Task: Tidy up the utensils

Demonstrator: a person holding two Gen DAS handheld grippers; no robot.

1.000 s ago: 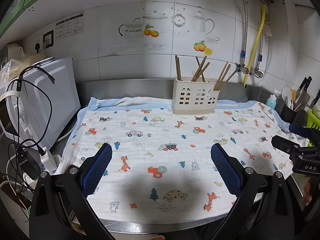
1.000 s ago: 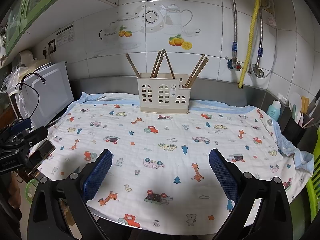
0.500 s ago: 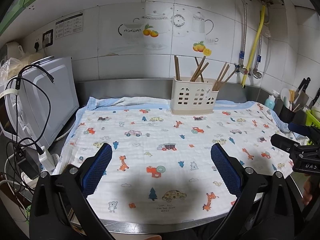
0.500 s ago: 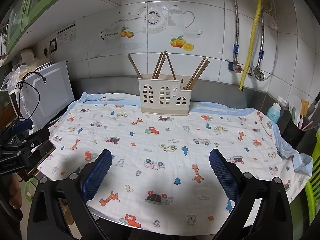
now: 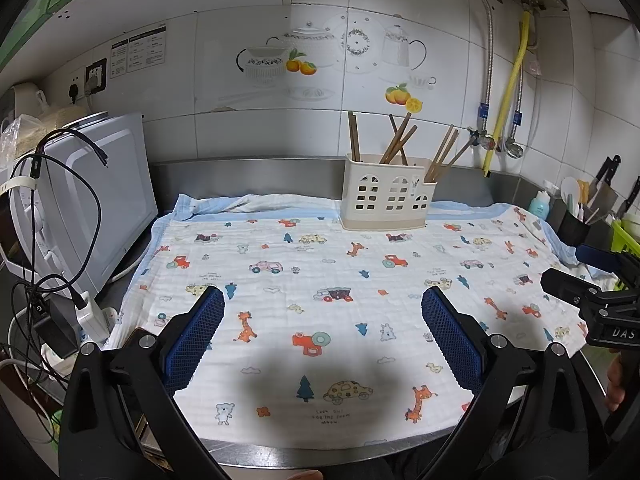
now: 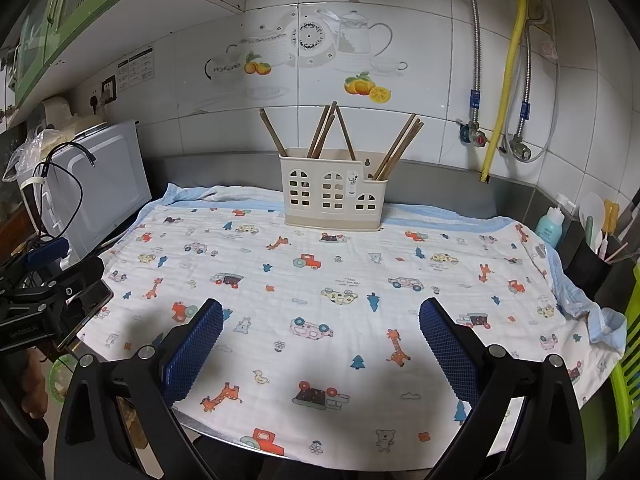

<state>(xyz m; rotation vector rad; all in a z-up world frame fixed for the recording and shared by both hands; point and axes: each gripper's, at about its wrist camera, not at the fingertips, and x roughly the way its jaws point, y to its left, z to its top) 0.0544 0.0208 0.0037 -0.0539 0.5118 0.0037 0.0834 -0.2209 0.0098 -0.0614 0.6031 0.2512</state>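
Kitchen counter, steel top, covered by a white cloth (image 5: 320,280) printed with cars, giraffes and trees; white tiled wall behind.

Left to right:
- White microwave (image 5: 100,200) at far left edge of the counter, black cables (image 5: 60,240) hanging in front of it.
- Left gripper (image 5: 322,312) hovers over the near part of the cloth, blue pads spread wide apart, nothing between them. Released.
- Cream utensil holder (image 5: 386,200) stands upright at the back of the cloth against the steel backsplash, well ahead of the left gripper and a bit right of its centreline. Brown chopsticks (image 5: 400,140) stand in it, leaning at various angles across its compartments.
- Right gripper (image 6: 320,314) also hovers over the near cloth, pads wide apart, empty. From its camera the holder sits straight ahead, slightly left of centre, well apart from the fingertips.
- Yellow hose (image 6: 504,80) and braided metal hoses run down the wall, right of the holder.
- Blue bottle (image 6: 550,226) and a black cup with utensils (image 6: 588,268) sit at the far right, off the cloth.

Each gripper shows at the edge of the other's view, side by side, apart.
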